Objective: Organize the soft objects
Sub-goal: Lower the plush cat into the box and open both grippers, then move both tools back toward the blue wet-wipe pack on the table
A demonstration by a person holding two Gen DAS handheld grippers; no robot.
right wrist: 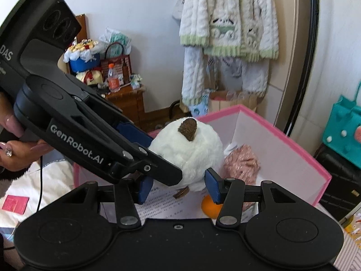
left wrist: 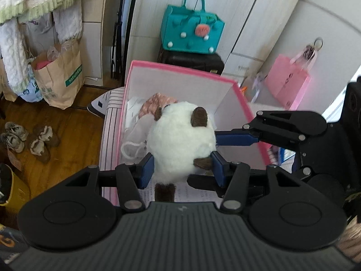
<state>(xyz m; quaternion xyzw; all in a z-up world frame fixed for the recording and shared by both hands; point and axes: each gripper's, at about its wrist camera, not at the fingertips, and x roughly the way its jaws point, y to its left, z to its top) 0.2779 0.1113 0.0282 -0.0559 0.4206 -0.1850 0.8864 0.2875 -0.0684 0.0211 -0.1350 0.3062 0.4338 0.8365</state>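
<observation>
A round white plush toy with brown ears hangs over an open pink box. My left gripper is shut on its lower body, a blue pad on each side. One blue finger of my right gripper reaches in from the right and lies against the toy's side. In the right wrist view the plush toy sits between the pads of my right gripper, which is shut on it. The left gripper crosses in front and hides the left pad. A pink knitted item lies in the pink box.
The box also holds printed papers, an orange and a white cord loop. Behind it is a teal felt bag on a black case. A paper bag and shoes are on the floor at left. A hand holds the left gripper.
</observation>
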